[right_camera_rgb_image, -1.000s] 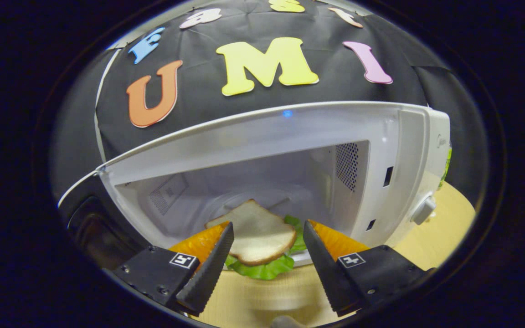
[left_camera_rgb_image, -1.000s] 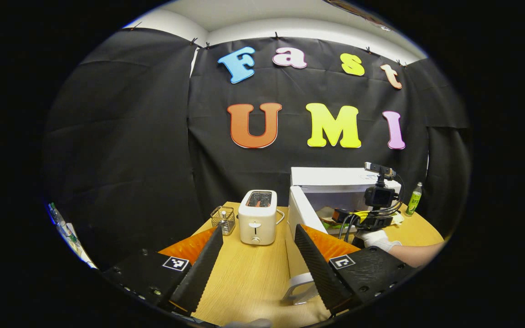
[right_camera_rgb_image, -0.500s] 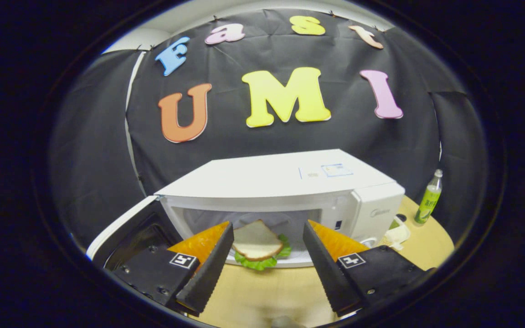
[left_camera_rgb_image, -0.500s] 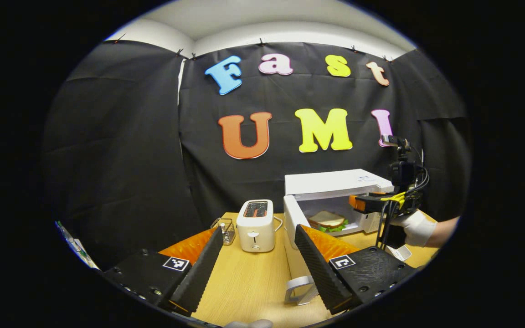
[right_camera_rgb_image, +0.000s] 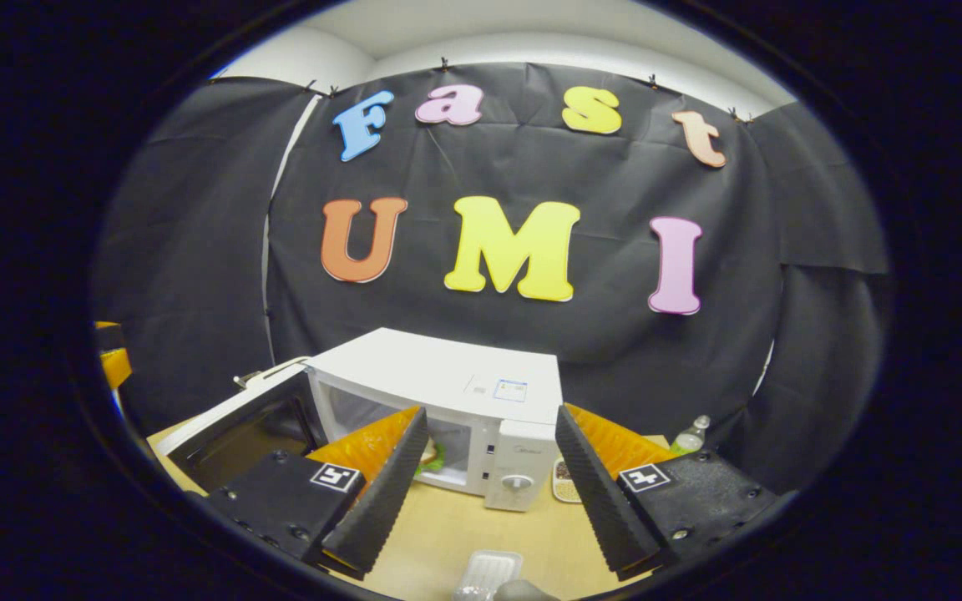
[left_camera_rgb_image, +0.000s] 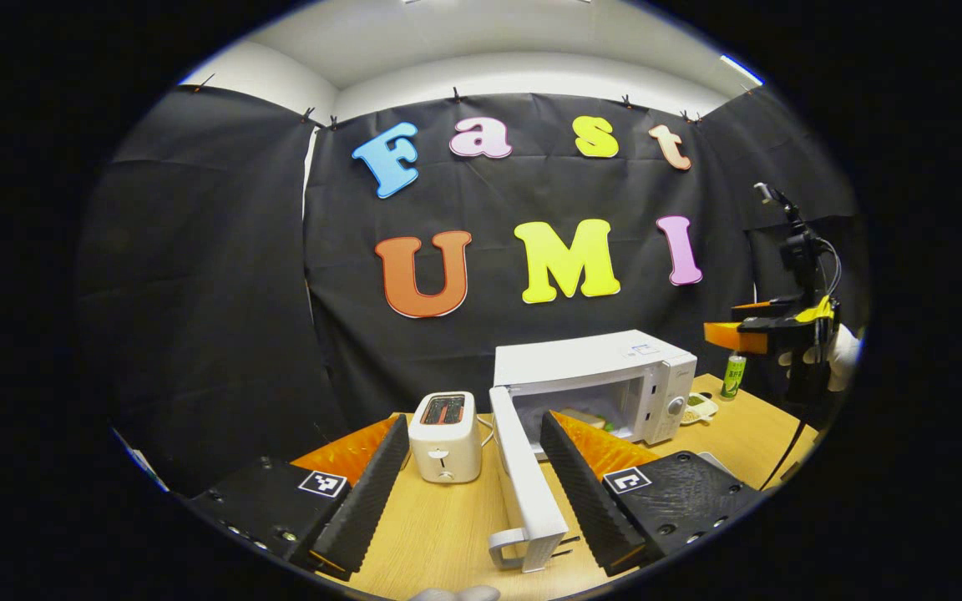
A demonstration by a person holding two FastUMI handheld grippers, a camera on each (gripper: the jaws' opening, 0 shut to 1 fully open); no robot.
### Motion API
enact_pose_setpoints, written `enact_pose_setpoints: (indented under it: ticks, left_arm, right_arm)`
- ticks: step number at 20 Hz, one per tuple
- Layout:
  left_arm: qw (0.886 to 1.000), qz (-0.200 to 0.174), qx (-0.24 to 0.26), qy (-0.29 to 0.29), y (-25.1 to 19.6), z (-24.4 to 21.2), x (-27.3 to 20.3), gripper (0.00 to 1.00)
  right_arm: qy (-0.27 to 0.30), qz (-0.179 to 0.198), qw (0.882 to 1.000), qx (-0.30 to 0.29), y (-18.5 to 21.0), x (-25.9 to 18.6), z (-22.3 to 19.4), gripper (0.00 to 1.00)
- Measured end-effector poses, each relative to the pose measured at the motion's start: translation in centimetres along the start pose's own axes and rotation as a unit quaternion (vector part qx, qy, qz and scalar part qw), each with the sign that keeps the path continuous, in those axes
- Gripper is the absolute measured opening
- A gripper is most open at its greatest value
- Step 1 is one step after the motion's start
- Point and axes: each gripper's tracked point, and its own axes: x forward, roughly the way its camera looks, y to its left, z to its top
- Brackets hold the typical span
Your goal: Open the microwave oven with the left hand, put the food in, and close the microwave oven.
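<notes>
- The microwave oven (left_camera_rgb_image: 594, 367) was white all over, and in the right gripper view (right_camera_rgb_image: 448, 376) it had a small blue and white sticker on top.
- The microwave door (left_camera_rgb_image: 525, 480) was white on its edge, and its inner side (right_camera_rgb_image: 239, 430) looked dark, almost black.
- The food (right_camera_rgb_image: 433, 455) inside showed a bit of green leaf and pale bread.
- The toaster (left_camera_rgb_image: 446, 436) was cream white, and its slots on top glowed orange-red.
- The table (left_camera_rgb_image: 439, 526) was light yellow-brown wood.
- The bottle (left_camera_rgb_image: 732, 376) was bright green with a white cap.
- The person's glove (left_camera_rgb_image: 842, 355) was white.
- The small tray (right_camera_rgb_image: 488, 572) on the table was clear and whitish.
</notes>
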Motion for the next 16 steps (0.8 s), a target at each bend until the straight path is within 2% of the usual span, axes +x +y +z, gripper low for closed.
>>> enact_pose_setpoints:
  ticks: [3, 7, 12, 13, 14, 15, 16]
  left_arm:
    - [1.000, -0.006, -0.010, -0.007, -0.7, 0.8, -0.1, 0.96]
    - [1.000, -0.015, -0.006, -0.013, -1.0, 1.6, -0.2, 0.96]
    - [0.999, -0.018, -0.004, -0.028, -0.7, 2.7, 0.0, 0.96]
    - [0.999, -0.019, -0.005, -0.030, -0.6, 2.8, 0.1, 0.94]
    - [0.999, -0.021, -0.004, -0.031, -0.6, 2.8, 0.0, 0.83]
    - [0.999, -0.024, -0.003, -0.033, -0.6, 2.8, 0.0, 0.87]
    - [0.999, -0.028, -0.004, -0.035, -0.6, 2.8, 0.1, 0.81]
  right_arm:
    - [-0.008, -0.010, 1.000, 0.019, -2.3, -3.6, 1.1, 0.98]
    - [-0.016, -0.049, 0.998, 0.044, -6.0, -8.1, 1.7, 0.98]
    - [-0.017, -0.090, 0.993, 0.076, -9.8, -11.1, 1.4, 0.98]
    - [-0.019, -0.096, 0.992, 0.078, -10.2, -11.6, 1.4, 0.98]
    - [-0.021, -0.102, 0.992, 0.077, -10.5, -11.9, 1.5, 0.98]
    - [-0.019, -0.107, 0.991, 0.076, -10.9, -12.1, 1.3, 0.98]
    - [-0.018, -0.110, 0.991, 0.075, -11.0, -12.3, 1.2, 0.99]
